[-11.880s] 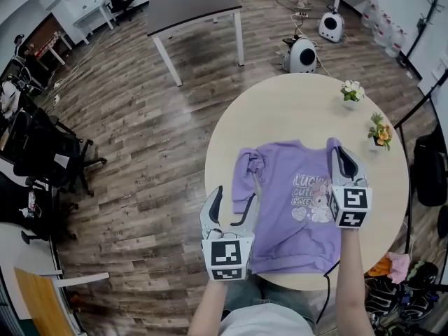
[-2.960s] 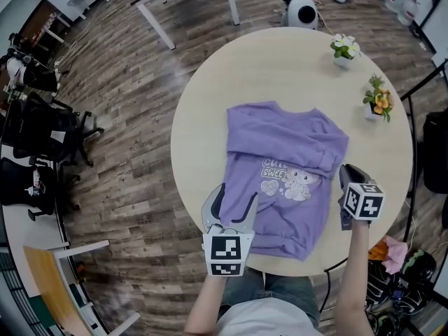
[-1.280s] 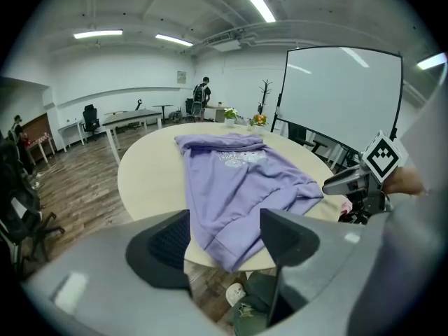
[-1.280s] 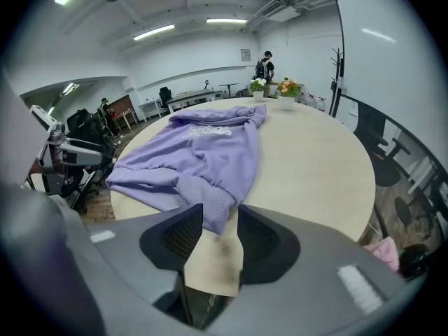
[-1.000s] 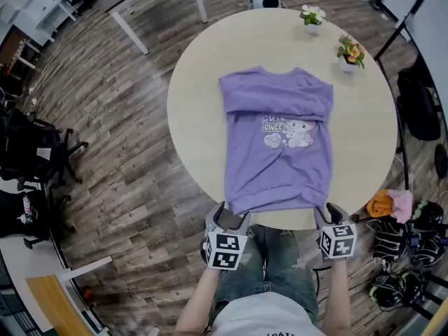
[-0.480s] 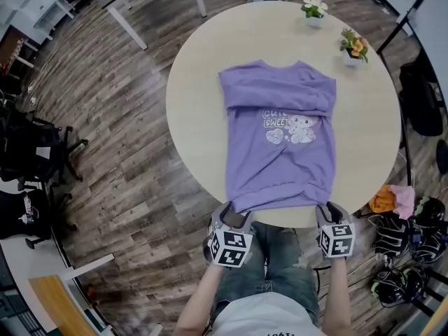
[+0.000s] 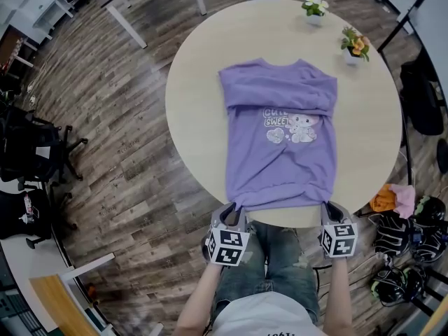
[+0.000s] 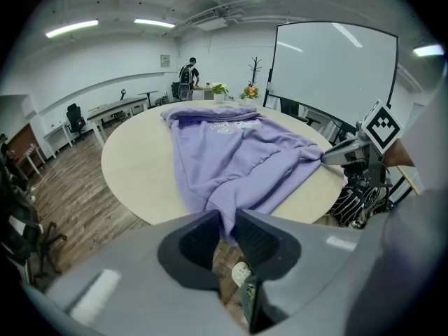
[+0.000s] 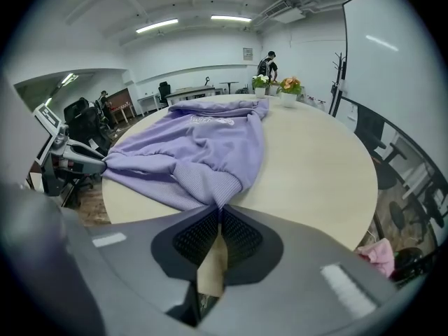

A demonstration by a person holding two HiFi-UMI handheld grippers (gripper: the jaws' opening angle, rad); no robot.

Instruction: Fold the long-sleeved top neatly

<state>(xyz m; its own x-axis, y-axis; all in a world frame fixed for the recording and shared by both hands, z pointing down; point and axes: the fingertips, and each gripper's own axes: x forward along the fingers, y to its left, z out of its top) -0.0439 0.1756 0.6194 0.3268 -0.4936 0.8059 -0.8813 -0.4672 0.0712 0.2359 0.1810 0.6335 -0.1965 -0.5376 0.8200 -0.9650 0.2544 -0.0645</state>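
Note:
A purple long-sleeved top (image 7: pixel 280 152) lies flat on the round table (image 7: pixel 196 82), both sleeves folded across its chest and its hem at the near edge. My left gripper (image 7: pixel 234 213) is at the hem's left corner. In the left gripper view its jaws (image 8: pixel 225 228) are closing, and the ribbed hem (image 8: pixel 222 205) is pinched between them. My right gripper (image 7: pixel 329 210) is at the right corner. Its jaws (image 9: pixel 218 219) are closing too, narrow on the hem (image 9: pixel 210 187). Each gripper shows in the other's view, the right (image 8: pixel 343 152) and the left (image 9: pixel 77 161).
Two small flower pots (image 7: pixel 314 9) (image 7: pixel 353 45) stand at the table's far right rim. Shoes and bags (image 7: pixel 402 247) lie on the floor to the right, and office chairs (image 7: pixel 35 152) stand at the left. The person's legs are just below the near edge.
Both grippers have stayed at the hem corners and their jaws have closed on the fabric. The two corners are now drawn slightly toward the table's edge.

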